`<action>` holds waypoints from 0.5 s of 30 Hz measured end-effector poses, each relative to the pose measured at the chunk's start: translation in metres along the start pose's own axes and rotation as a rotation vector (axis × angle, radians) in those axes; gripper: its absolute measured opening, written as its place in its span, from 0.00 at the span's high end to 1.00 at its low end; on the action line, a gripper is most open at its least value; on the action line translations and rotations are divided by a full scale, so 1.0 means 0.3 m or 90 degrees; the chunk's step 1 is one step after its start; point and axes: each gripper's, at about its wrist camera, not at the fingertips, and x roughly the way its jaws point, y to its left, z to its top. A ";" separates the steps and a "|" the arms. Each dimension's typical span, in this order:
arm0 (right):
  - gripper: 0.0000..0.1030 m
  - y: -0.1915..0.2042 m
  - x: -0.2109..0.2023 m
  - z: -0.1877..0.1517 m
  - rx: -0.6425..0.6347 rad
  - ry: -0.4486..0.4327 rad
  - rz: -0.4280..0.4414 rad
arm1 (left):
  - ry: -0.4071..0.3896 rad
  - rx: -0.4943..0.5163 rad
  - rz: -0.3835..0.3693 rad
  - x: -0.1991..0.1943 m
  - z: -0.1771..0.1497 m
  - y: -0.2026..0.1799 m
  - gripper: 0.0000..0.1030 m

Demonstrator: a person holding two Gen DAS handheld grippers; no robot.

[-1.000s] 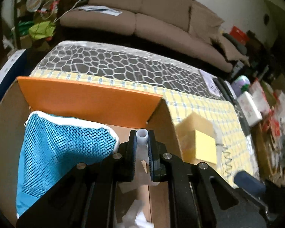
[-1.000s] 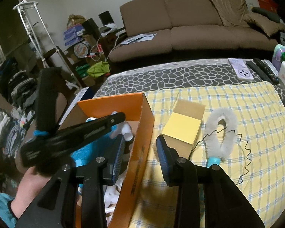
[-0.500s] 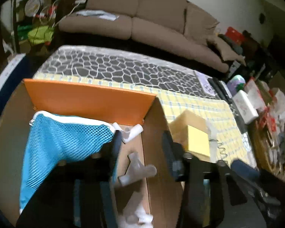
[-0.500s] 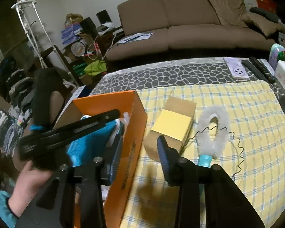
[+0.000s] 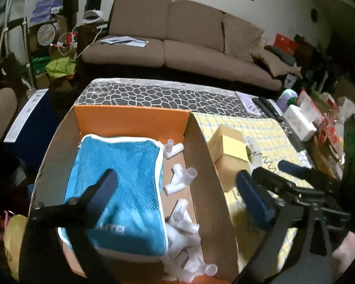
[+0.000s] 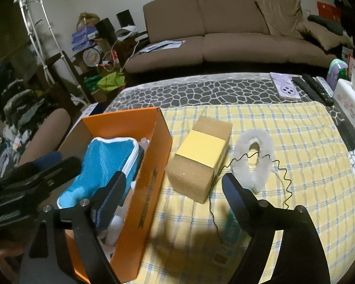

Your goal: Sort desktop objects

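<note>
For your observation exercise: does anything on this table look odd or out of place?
Mildly: a thin coiled black wire trails loose across the yellow checked cloth, draped over the fluffy white duster beside the cardboard block.

A brown sofa [image 6: 229,37] stands against a pale wall [image 5: 284,9] in dim light.

The blue mesh pouch [image 5: 120,189] covers most of the orange box [image 5: 130,120] floor, and its printed lettering is partly hidden behind a dark finger. The white pipe fittings [image 5: 184,243] pile blurs near the frame's bottom edge. Beside the brown carton [image 6: 201,161], the fluffy white loop [image 6: 255,156] has its teal handle smeared and half hidden behind the right hand-held gripper [image 6: 172,189].
</note>
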 end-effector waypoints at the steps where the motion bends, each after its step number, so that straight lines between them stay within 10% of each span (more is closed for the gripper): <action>1: 0.09 -0.001 -0.002 -0.003 -0.003 -0.001 -0.006 | -0.002 0.004 0.005 -0.010 -0.011 -0.007 0.00; 15: 0.00 -0.297 -0.117 -0.040 0.064 -0.010 -0.083 | 0.003 0.023 -0.050 -0.023 -0.107 -0.150 0.00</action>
